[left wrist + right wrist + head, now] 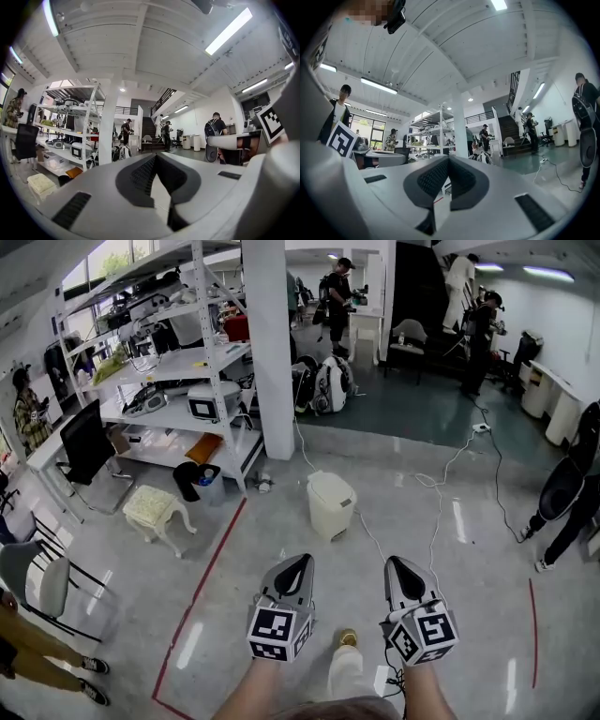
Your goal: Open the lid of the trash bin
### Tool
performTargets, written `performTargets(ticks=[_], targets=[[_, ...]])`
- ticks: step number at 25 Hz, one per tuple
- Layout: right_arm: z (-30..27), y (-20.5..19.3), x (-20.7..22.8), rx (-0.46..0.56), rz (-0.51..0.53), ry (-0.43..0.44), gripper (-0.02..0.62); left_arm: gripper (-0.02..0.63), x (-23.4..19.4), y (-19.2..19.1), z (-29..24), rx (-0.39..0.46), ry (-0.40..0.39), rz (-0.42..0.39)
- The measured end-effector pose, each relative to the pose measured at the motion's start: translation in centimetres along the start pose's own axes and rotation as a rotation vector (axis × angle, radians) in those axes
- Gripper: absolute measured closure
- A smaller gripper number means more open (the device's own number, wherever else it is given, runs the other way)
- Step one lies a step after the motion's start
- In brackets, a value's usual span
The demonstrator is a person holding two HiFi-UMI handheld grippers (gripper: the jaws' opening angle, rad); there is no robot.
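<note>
The work is at the approach stage: the trash bin stands on the floor well ahead of both grippers, slightly nearer the left one's line, and its lid sits shut. Neither gripper is near it.

The left gripper is held low in front of the person. Its own view shows the jaws pressed together at the tips with nothing pinched between them. The right gripper, just beside it, is likewise closed tip to tip and empty.

The next move probably calls for walking forward and lowering a gripper to the lid's front edge. From there the jaws could spread to grip that edge, or the closed tips could hook under it and lift. Which edge hinges cannot be told from here.
</note>
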State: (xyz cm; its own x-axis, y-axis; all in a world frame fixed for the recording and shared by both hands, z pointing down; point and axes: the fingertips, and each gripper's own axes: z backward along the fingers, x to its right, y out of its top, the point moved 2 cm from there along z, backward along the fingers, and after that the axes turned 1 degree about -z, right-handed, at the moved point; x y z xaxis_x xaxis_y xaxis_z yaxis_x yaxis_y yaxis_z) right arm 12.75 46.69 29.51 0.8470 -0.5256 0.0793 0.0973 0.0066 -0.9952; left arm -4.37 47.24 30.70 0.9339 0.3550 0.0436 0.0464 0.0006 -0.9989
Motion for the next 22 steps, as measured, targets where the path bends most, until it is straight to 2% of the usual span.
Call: performTargets(ticks=[13, 22], targets=[[-9.4, -0.4, 7.7, -0.004, -0.02, 0.003, 0.571, 0.618, -3.2, -0.6, -11.7, -0.02, 0.005, -0.001], [-17.9, 1.1, 14.3, 0.004, -0.024, 0.052, 0.571, 0.618, -5.8, 0.9, -21.6, -0.019, 0.053, -0.013]])
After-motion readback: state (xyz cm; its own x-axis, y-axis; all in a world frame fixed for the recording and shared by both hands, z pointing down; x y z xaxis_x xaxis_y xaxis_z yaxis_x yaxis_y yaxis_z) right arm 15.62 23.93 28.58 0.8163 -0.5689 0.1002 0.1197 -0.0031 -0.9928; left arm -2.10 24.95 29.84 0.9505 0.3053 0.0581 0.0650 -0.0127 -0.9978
